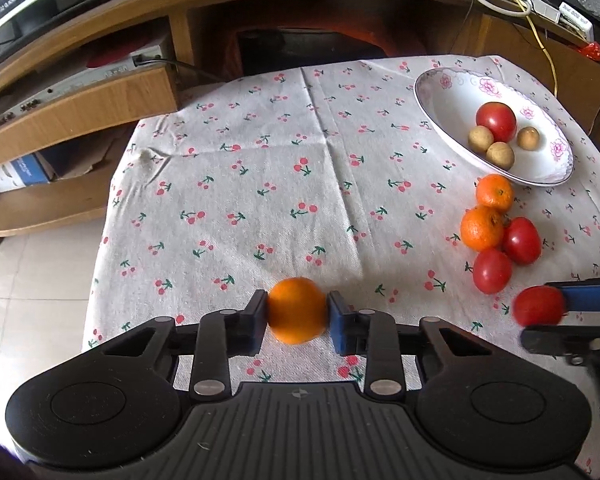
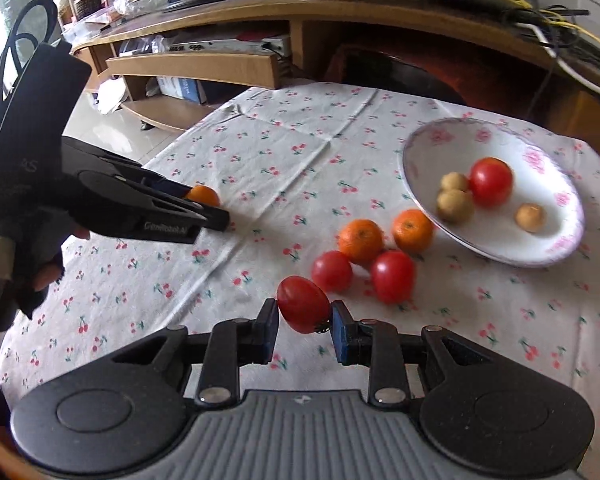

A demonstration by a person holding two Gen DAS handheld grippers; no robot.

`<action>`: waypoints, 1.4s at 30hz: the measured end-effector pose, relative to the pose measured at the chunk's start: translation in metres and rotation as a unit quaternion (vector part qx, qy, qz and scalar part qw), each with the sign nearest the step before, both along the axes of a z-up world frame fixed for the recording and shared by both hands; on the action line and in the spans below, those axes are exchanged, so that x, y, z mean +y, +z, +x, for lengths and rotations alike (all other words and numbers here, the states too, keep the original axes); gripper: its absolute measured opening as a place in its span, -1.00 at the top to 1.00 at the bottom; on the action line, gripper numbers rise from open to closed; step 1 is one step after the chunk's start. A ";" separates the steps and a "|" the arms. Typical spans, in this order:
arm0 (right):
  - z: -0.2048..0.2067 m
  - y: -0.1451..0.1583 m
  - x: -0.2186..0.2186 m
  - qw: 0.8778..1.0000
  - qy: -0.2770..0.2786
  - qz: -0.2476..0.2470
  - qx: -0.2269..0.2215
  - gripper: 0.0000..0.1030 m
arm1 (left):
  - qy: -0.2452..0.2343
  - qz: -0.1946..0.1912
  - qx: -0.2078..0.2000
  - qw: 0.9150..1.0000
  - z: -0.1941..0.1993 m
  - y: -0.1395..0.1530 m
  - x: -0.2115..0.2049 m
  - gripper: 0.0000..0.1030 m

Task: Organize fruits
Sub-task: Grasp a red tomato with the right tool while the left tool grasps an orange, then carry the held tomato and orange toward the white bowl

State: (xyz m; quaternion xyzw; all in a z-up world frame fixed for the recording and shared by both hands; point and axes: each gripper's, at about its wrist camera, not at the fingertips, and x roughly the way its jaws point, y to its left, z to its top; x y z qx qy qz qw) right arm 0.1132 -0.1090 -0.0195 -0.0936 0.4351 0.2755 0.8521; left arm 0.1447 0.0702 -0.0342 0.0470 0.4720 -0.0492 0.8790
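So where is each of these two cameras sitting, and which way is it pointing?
Left wrist view: on the left gripper, looking forward over its fingers, shut on an orange; the right gripper shows at the right edge.
Right wrist view: on the right gripper, fingers around a tomato; the left gripper and a gloved hand show at left.
Both share: the cherry-print tablecloth, the bowl and the loose fruit beside it.

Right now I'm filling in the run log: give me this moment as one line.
left tongs: shut on round orange tangerine | right tongs: shut on red oval tomato | white floral bowl: one tomato, three brown fruits
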 end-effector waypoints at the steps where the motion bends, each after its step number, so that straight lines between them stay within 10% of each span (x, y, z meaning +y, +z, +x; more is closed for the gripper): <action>1: -0.004 0.001 -0.005 1.000 -0.005 -0.002 -0.001 0.44 | -0.005 0.000 0.003 1.000 -0.002 0.000 -0.002 0.24; 24: -0.042 -0.022 -0.060 0.998 -0.050 -0.037 -0.003 0.43 | -0.159 -0.007 0.026 0.987 -0.073 -0.004 -0.100 0.19; 32: -0.040 -0.023 -0.056 0.999 -0.024 -0.044 -0.004 0.21 | -0.171 0.000 0.029 0.985 -0.075 -0.006 -0.099 -0.37; 42: -0.040 -0.021 -0.059 0.999 -0.027 -0.037 0.006 0.31 | -0.159 -0.016 0.032 0.987 -0.072 -0.006 -0.092 -0.11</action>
